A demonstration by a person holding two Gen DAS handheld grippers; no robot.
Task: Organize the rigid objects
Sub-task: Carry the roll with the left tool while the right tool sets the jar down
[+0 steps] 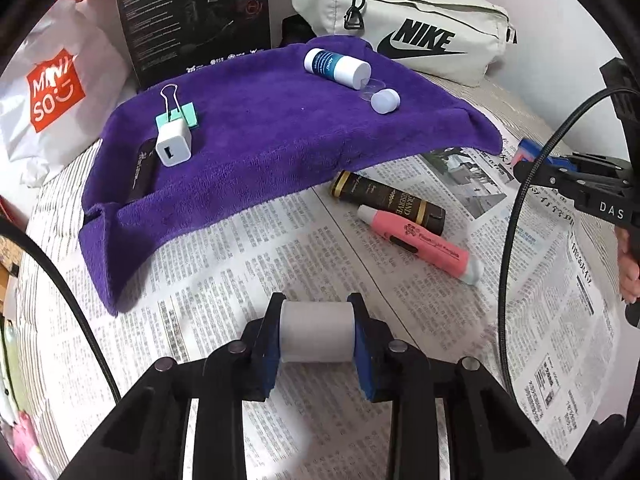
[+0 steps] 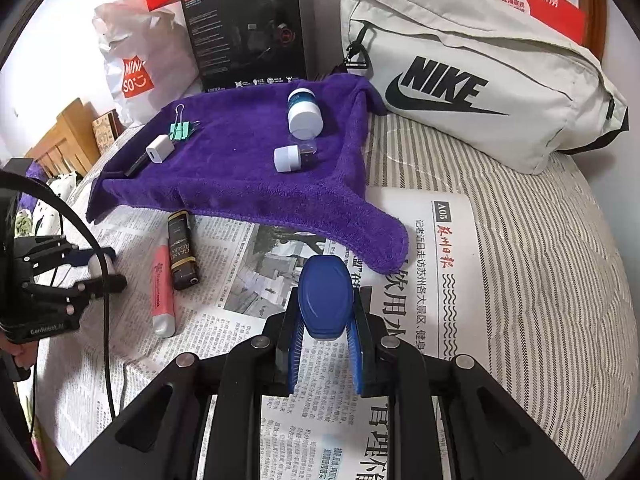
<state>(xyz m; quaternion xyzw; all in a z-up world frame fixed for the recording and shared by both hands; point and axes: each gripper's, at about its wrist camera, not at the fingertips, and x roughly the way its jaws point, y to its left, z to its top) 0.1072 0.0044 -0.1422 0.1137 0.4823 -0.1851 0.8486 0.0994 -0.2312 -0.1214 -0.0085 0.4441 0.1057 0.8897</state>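
White cylinder [image 1: 317, 332]: clamped crosswise between the pads of the left tool [image 1: 318, 334], above the newspaper [image 1: 208, 280]; its ends are hidden by the pads.
Blue oval object [image 2: 326, 300]: pinched at its base by the right tool [image 2: 326, 344], standing up out of it; its lower end is cut off from view.
Purple towel [image 1: 260, 132]: draped over something hidden, near the far edge of the bed.
On towel: white charger cube [image 1: 173, 144] against a green binder clip [image 1: 180, 114] at the left edge; white bottle [image 1: 336, 67] lying beside a small white cap [image 1: 385, 100] at the right.
Dark item [image 1: 141, 170]: partly sunk in a towel fold, hard to identify.
On newspaper: black tube [image 1: 390, 202] touching a pink highlighter [image 1: 420, 244], between the two tools.
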